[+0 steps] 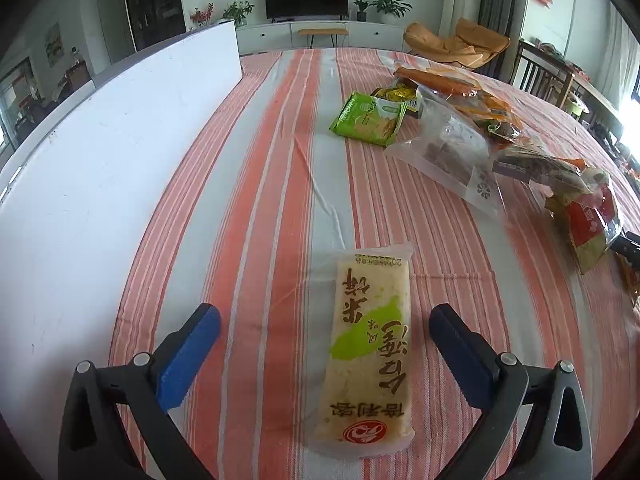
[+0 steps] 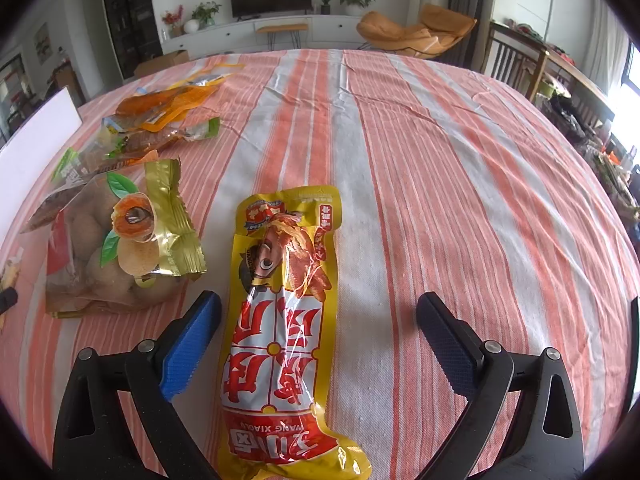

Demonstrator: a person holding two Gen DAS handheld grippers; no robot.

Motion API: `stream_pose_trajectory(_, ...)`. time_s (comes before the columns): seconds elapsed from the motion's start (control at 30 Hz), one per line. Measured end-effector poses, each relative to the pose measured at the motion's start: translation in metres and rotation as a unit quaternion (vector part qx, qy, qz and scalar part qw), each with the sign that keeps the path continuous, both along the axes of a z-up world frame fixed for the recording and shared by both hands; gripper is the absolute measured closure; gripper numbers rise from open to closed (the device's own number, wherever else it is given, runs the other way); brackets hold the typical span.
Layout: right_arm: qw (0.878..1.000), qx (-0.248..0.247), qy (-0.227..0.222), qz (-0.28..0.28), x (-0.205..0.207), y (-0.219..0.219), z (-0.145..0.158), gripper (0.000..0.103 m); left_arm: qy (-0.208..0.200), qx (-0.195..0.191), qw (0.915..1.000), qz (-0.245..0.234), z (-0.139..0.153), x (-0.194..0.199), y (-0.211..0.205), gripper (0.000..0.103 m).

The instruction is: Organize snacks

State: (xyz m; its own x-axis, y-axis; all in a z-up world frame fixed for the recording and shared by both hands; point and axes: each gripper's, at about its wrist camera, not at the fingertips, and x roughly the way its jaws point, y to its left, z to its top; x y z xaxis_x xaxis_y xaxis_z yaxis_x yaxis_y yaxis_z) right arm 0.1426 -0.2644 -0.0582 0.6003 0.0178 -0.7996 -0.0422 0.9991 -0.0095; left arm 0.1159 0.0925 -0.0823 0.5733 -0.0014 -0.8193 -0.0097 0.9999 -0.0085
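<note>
Only left view: rice cracker pack (image 1: 366, 356) | right: yellow packet (image 2: 280, 320) | both grippers gaping

Rice cracker pack (image 1: 368, 344) flat; yellow-red snack pack (image 2: 280, 320) flat.

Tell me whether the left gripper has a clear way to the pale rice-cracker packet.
Probably yes: the left gripper is open, and the pale rice-cracker packet lies flat between its fingers with nothing covering it.
</note>
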Motion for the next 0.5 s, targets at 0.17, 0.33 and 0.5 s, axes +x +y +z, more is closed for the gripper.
stream_pose_trajectory(0.17, 1.0, 0.0, 0.0, 0.0, 0.0, 0.0, 0.0, 0.004, -0.002, -0.001, 1.0, 0.003, 0.003, -0.015, 0.008, 0.0)
stream_pose_trajectory(0.33, 1.0, 0.0, 0.0, 0.0, 0.0, 0.0, 0.0, 0.003, -0.003, -0.001, 1.0, 0.003, 0.003, -0.012, 0.007, 0.0)
stream_pose_trajectory(0.5, 1.0, 0.0, 0.0, 0.0, 0.0, 0.0, 0.0, 0.003, -0.003, -0.001, 1.0, 0.003, 0.002, -0.011, 0.006, 0.0)
